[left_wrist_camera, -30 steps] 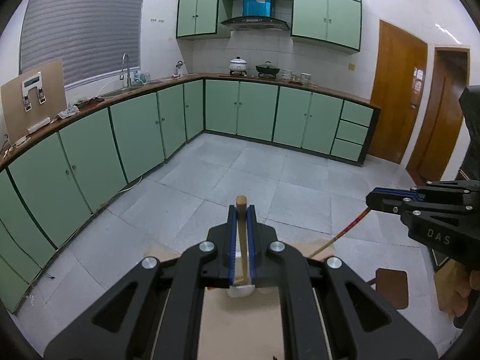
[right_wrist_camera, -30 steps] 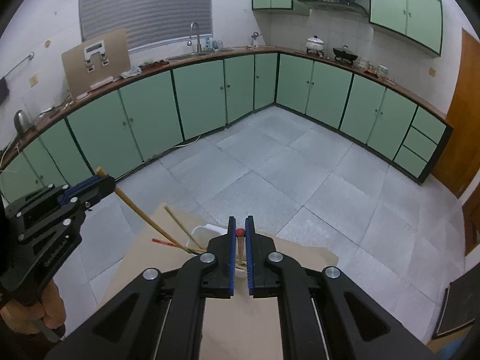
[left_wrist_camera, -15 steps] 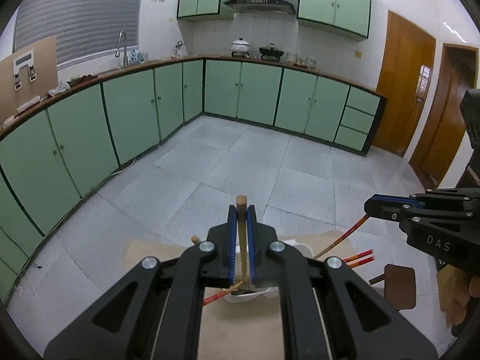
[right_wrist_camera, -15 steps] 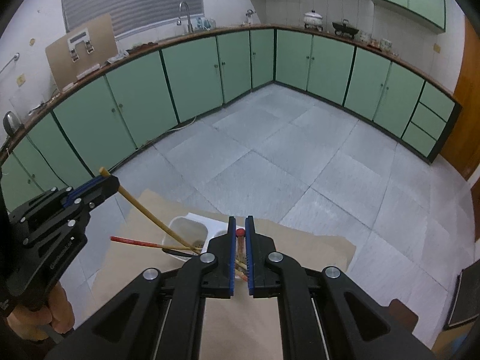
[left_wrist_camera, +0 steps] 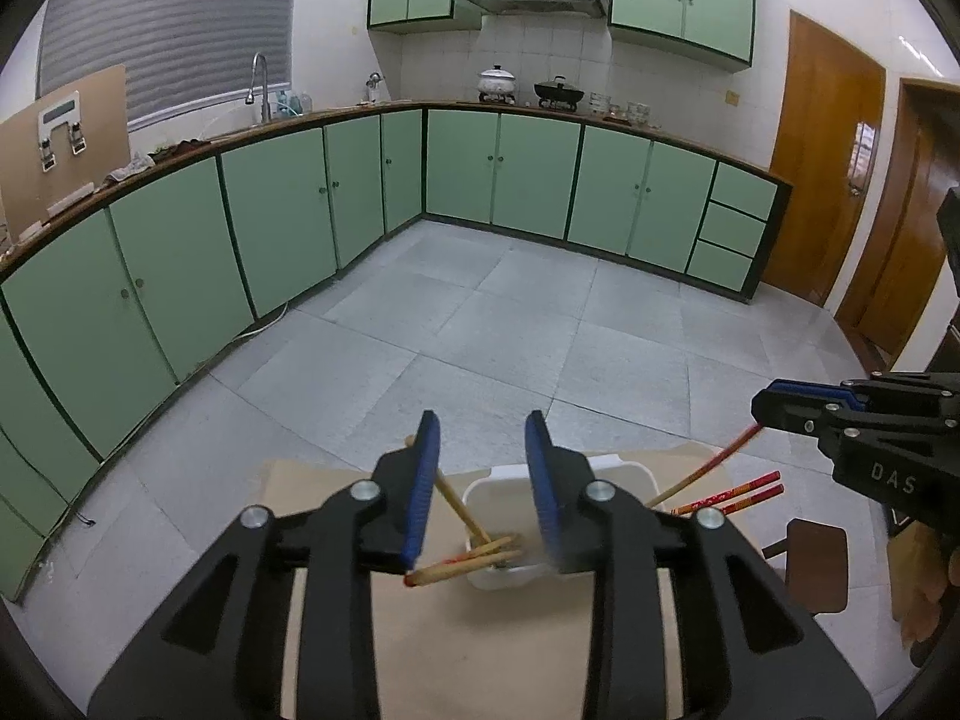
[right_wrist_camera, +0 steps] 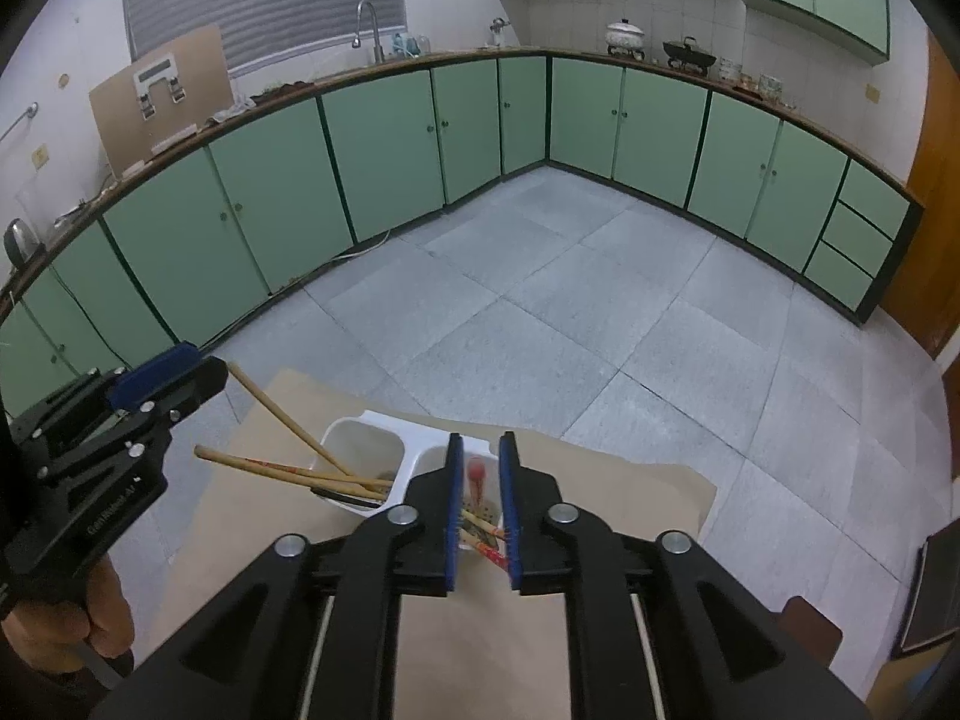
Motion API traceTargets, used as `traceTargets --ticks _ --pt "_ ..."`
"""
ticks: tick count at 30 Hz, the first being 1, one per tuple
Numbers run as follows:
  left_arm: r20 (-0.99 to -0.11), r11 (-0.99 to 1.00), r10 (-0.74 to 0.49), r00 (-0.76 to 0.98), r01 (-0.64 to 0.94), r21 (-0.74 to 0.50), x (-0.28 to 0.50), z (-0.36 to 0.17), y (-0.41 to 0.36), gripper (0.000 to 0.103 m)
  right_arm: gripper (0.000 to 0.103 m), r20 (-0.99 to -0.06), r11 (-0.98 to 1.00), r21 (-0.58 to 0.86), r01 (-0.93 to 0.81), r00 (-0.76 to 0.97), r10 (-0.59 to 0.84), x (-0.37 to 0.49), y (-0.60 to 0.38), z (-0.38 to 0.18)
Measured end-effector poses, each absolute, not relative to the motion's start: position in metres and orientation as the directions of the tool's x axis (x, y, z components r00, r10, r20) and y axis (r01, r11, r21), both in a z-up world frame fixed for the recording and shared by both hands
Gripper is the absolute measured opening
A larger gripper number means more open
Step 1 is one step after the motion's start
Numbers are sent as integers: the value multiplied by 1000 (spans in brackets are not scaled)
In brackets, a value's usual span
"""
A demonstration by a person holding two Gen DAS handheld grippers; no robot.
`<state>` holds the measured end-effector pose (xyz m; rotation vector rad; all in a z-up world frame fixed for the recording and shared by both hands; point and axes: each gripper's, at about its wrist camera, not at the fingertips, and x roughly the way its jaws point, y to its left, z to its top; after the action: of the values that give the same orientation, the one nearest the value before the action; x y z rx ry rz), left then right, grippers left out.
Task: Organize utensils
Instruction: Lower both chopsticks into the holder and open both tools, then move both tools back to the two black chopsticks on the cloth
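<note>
**Chopsticks released over the white holder**

A white two-compartment holder (right_wrist_camera: 384,450) is seen standing on a sheet of brown paper (right_wrist_camera: 630,492) that covers the counter. The left gripper (left_wrist_camera: 483,468) is held above the left compartment; its blue-padded fingers (left_wrist_camera: 423,480) have just been opening and now stand apart. A plain wooden chopstick (left_wrist_camera: 453,504) is seen between them, leaning into the compartment and lying against the left pad without being clamped. More wooden chopsticks (right_wrist_camera: 288,471) are lodged in the same compartment, their ends sticking out to the left in the right wrist view.

The right gripper (right_wrist_camera: 480,498) is held above the right compartment. Its fingers (right_wrist_camera: 453,510) have likewise just been opening, and a narrow gap is shown between them. A red-tipped chopstick (right_wrist_camera: 477,474), blurred, is seen in that gap, touched by neither pad. Red patterned chopsticks (left_wrist_camera: 732,492) are seen leaning out of this compartment. A hand (right_wrist_camera: 90,624) is visible on the left gripper's handle.
</note>
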<state>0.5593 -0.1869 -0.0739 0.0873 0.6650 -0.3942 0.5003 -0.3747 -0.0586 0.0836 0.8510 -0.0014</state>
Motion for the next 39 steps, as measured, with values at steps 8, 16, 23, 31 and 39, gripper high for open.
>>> traceTargets --ticks 8,16,23,31,39 --pt "-616 924 -324 718 380 -43 555 -70 -179 31 26 -740 997 72 38 672 28 492 -372 -50" --pt "-607 928 -314 730 372 -34 539 -71 -168 37 26 -731 995 88 53 682 28 473 -380 -56" --pt "-556 933 -312 770 358 -27 474 -72 -142 49 33 -646 993 84 81 763 -8 409 -370 -61" --pt "-532 935 -322 783 353 -47 377 -83 -106 59 35 -564 992 78 98 825 -37 312 -348 -83" --pt "-511 943 -293 808 333 -15 278 -116 -78 66 41 -522 995 28 93 850 -65 221 -312 -115"
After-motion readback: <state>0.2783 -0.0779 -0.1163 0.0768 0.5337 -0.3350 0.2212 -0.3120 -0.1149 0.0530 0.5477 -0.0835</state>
